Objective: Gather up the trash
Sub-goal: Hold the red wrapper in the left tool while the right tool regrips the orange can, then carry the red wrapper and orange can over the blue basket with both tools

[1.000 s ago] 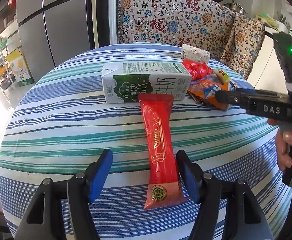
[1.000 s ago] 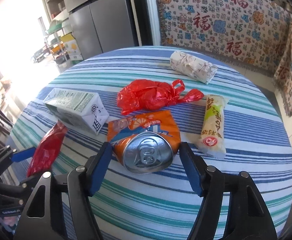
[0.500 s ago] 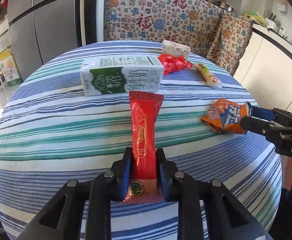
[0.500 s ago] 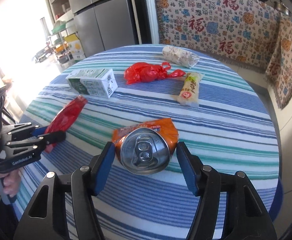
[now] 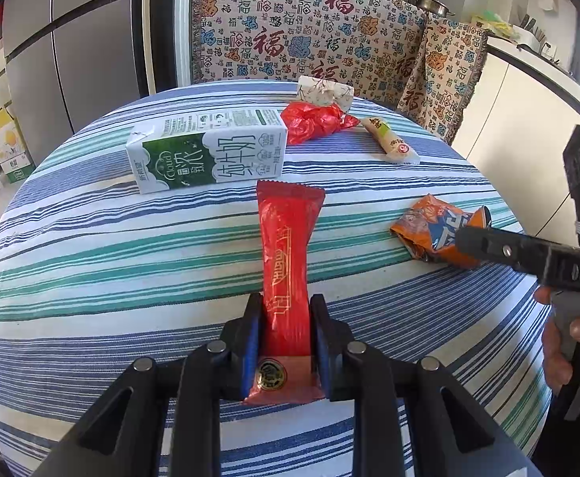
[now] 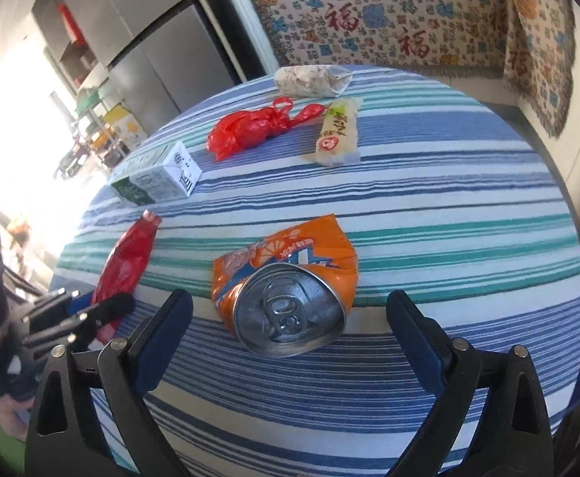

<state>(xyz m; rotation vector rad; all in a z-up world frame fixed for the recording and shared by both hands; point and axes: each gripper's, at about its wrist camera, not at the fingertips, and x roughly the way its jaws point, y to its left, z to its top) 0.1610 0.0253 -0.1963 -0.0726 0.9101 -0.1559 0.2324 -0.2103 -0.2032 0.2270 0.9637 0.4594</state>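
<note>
My left gripper is shut on the near end of a long red snack wrapper that lies on the striped round table. The wrapper also shows in the right wrist view, with the left gripper on it. My right gripper is open, its fingers well apart on either side of a crushed orange soda can lying on the table. The can and the right gripper's finger also show in the left wrist view.
A green and white milk carton, a red plastic bag, a yellowish snack bar and a wrapped paper roll lie further back on the table. A patterned cloth-covered sofa and a fridge stand behind it.
My left gripper closed on the red wrapper. My right gripper, which had narrowed around the can, has opened wide again; the can sits nearer the table's front edge than a second ago.
</note>
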